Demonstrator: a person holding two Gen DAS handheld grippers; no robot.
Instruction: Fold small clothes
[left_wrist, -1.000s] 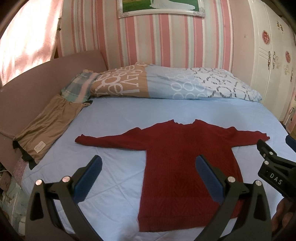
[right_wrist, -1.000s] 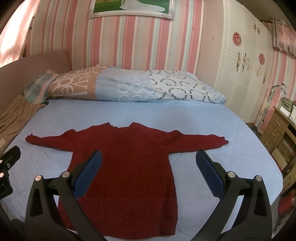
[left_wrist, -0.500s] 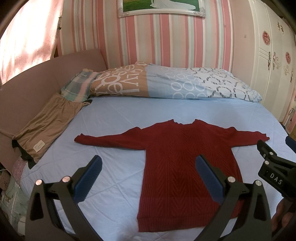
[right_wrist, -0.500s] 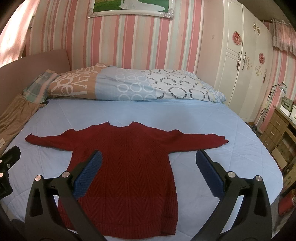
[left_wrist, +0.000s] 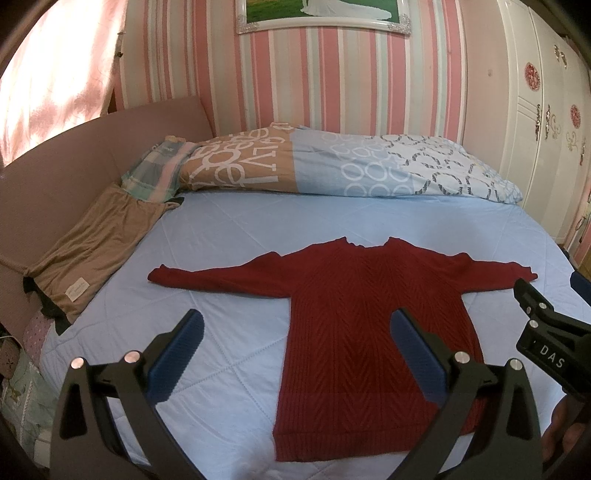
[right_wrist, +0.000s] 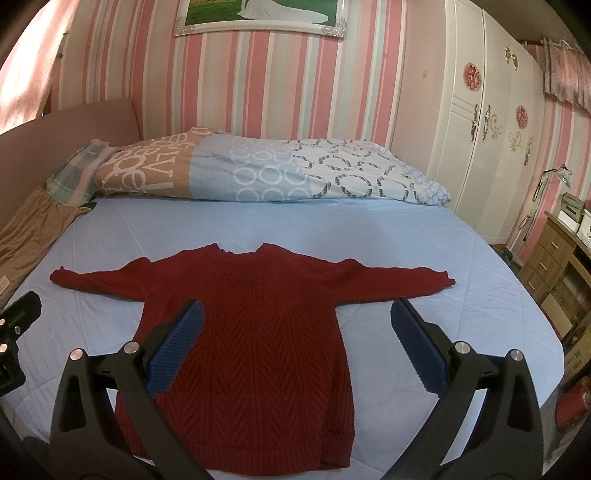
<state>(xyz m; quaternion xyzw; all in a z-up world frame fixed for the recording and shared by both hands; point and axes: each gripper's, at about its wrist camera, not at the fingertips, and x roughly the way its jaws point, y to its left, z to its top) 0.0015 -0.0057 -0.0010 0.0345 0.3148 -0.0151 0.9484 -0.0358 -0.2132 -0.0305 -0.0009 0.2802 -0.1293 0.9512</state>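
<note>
Obs: red sweater (left_wrist: 373, 325) is lying flat on the bed (left_wrist: 229, 236), front/back side not determinable, sleeves stretched out to both sides, neck pointing toward the rolled duvet (left_wrist: 332, 170), hem nearest the cams. Laid out this way prob. so both sleeves and side seams are reachable w/o reshaping.

L gripper (left_wrist: 291, 350) is hovering above the bed, jaws spread wide, nothing between the pads. Its right finger is sitting over the sweater's lower body; its left finger is over bare sheet just beside the garment's left edge. So it is straddling the left side seam — reads as lining up on that side.

R gripper (right_wrist: 295, 347) is likewise hovering w/ jaws spread, holding nothing. Left finger over the sweater body, right finger over sheet beside the right edge, below the right sleeve (right_wrist: 399, 280). Mirror placement of the L one; a symmetric two-handed start seems intended.

Neither gripper is touching fabric as far as visible; exact height not readable.

Judgement: no fold made yet, task at very start. Next move likely needs each gripper to descend and pinch a sleeve or side edge; knit looks thick, may bunch if pinched too shallow.

Also present: tan garment (left_wrist: 92, 240) lying at the bed's left edge, well apart from the sweater; wardrobe (right_wrist: 480, 122) to the right.
</note>
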